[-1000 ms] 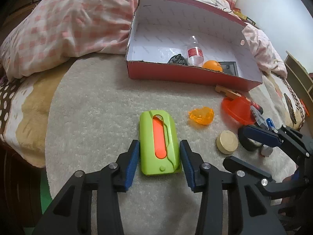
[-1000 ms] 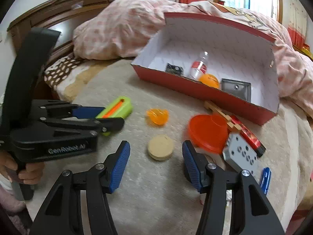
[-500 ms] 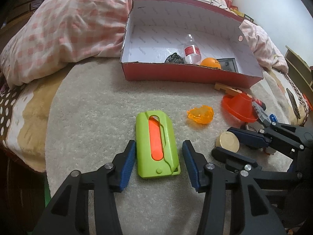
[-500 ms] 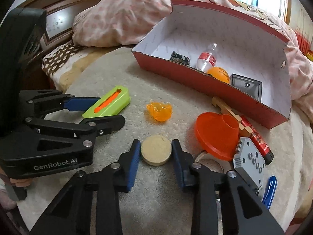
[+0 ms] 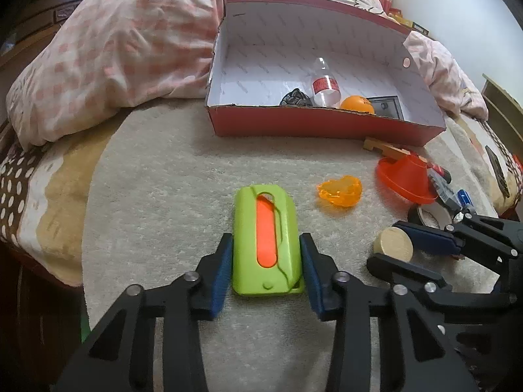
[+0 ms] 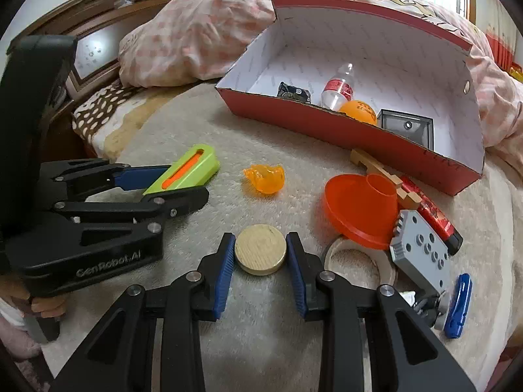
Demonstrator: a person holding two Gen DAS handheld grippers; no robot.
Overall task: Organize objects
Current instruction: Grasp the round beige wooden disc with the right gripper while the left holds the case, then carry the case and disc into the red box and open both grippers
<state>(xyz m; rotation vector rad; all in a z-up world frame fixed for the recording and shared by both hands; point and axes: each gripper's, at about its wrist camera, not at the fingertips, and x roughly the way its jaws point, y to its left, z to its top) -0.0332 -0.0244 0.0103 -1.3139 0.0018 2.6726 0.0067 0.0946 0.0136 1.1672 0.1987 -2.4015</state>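
Left wrist view: left gripper [image 5: 266, 261] has both blue pads pressed on the green-orange case [image 5: 266, 241], which lies flat on the beige blanket [image 5: 157, 176]. Right gripper [image 6: 260, 263] is clamped on the wooden disc [image 6: 260, 253], also on the blanket. Red box [image 6: 327, 124] behind holds a bottle [image 6: 336, 89] and orange ball [image 6: 358, 111].

Wooden disc [image 6: 260, 253], fuzzy blanket [image 6: 278, 320]

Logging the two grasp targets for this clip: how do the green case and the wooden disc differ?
The green case is a long rounded rectangle with an orange slot; the wooden disc is round, plain and tan. The case sits between the left gripper pads, the disc between the right gripper pads. Both lie flat on the cream blanket.
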